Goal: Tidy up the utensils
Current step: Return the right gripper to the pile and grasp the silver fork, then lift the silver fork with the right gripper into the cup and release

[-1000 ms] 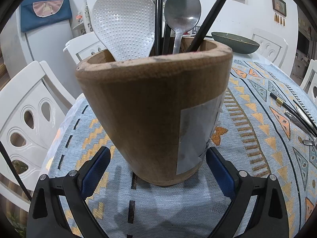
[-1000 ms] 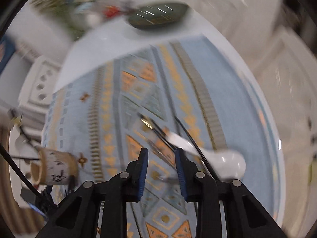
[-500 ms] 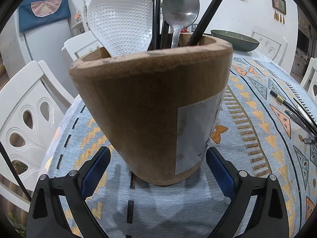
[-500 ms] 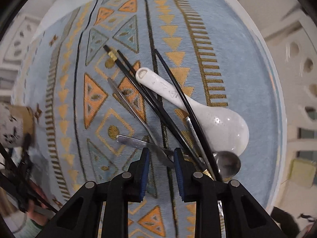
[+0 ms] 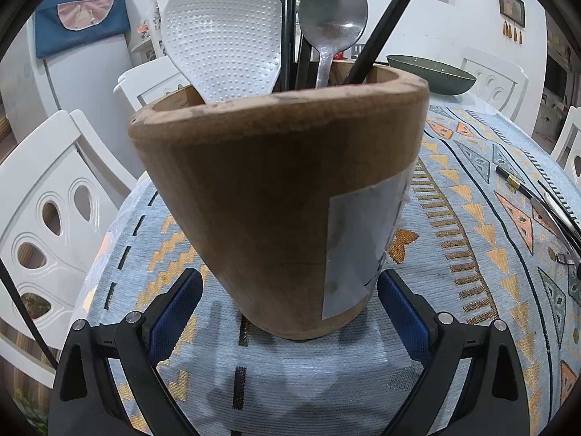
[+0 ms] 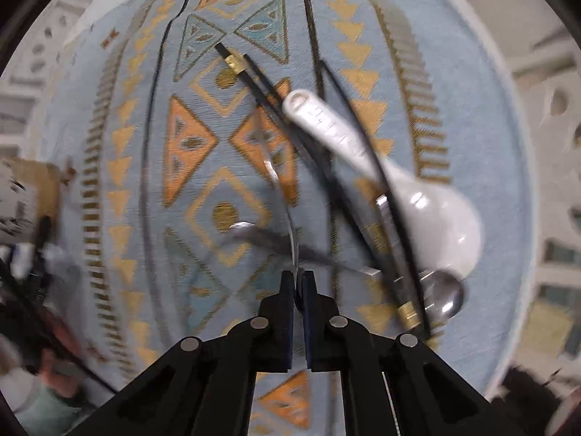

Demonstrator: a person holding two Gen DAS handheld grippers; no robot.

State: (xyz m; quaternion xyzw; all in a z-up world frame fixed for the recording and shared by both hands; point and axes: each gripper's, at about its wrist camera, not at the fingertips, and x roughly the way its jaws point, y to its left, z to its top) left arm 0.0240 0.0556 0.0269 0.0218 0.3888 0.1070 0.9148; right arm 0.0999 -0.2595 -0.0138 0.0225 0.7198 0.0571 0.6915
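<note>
Patterned blue cloth covers the table where my right gripper (image 6: 297, 281), pointing down, has just closed on a thin metal utensil (image 6: 287, 210) running away from my fingertips, while my left gripper (image 5: 290, 309) stands open around the wooden holder (image 5: 279, 196).

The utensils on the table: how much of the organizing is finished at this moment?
Done: the wooden holder already contains a white rice paddle, a metal spoon and black chopsticks; the left gripper straddles its base, pads not touching. In hand: the right gripper has just closed on a thin metal utensil handle. Left: the white ceramic spoon, loose chopsticks and another metal spoon on the tablecloth.
</note>
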